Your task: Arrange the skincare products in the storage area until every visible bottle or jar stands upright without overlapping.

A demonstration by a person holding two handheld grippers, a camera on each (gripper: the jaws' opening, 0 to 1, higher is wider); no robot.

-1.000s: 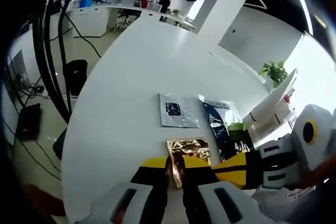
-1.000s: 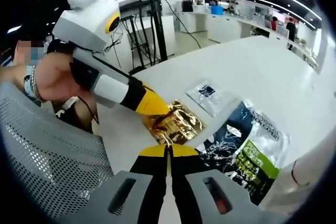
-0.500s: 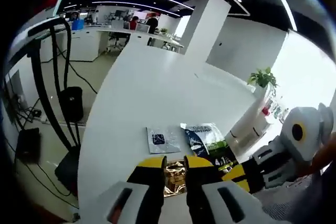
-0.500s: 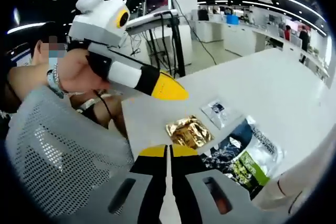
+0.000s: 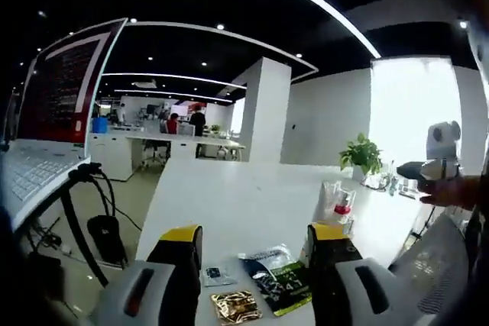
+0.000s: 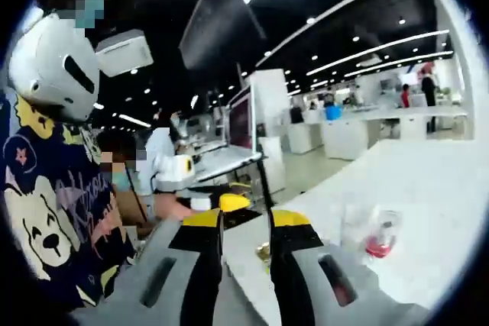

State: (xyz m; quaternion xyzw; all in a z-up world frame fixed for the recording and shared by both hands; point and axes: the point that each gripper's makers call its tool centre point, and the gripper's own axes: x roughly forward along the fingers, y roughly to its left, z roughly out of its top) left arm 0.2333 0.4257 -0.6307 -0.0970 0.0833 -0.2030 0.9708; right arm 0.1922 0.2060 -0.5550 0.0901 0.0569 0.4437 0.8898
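On the long white table (image 5: pixel 229 204), between our left gripper's (image 5: pixel 256 253) widely parted jaws, lie a crinkled gold foil sachet (image 5: pixel 235 307), a dark green-labelled pouch (image 5: pixel 276 286) beside it and a small clear sachet (image 5: pixel 214 273). Our right gripper (image 6: pixel 244 230) stands slightly parted, grasping nothing; a clear red-based bottle (image 6: pixel 376 236) stands on the table beyond.

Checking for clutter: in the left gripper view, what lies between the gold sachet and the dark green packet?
Nothing: in the left gripper view, bare white table separates the gold sachet from the dark green packet.
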